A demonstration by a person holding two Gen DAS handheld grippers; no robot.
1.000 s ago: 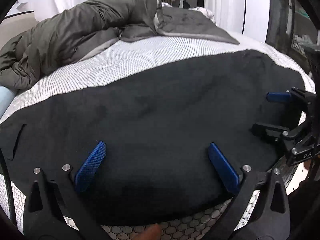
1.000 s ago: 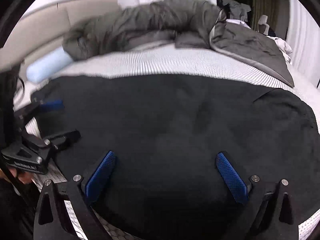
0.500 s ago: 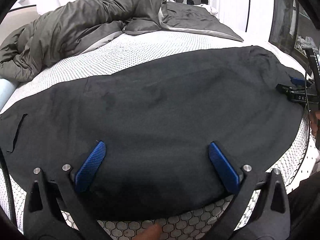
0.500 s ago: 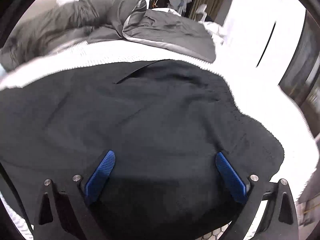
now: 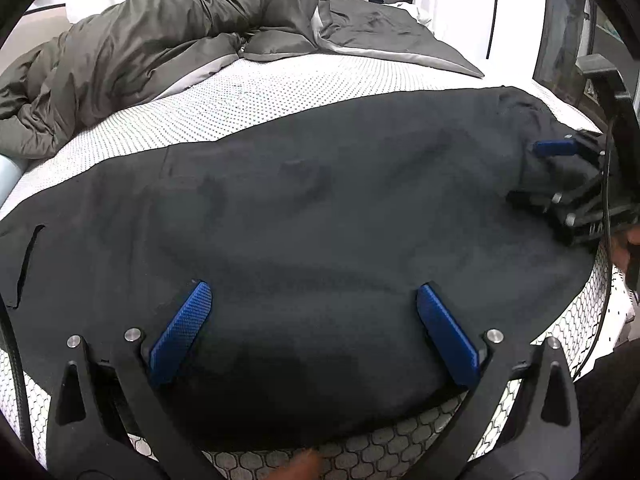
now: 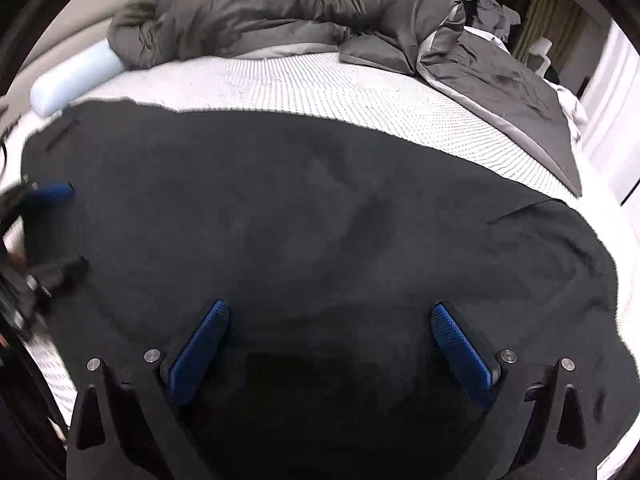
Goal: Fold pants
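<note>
I see the black fleece pants (image 5: 320, 216) spread flat on the white dotted bed (image 5: 248, 100), long axis running left to right. My left gripper (image 5: 312, 304) and right gripper (image 6: 332, 320) both hover over the near edge with fingers wide, one toward each end.

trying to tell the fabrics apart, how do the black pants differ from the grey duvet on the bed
The pants are black; the duvet is olive-grey.
The pants lie spread nearly flat; the duvet is bunched in a rumpled heap.
The pants lie at the near edge, under both open grippers; the duvet lies at the far side.
The pants look matte; the duvet has a slight sheen.
Both rest on the white mattress.
</note>
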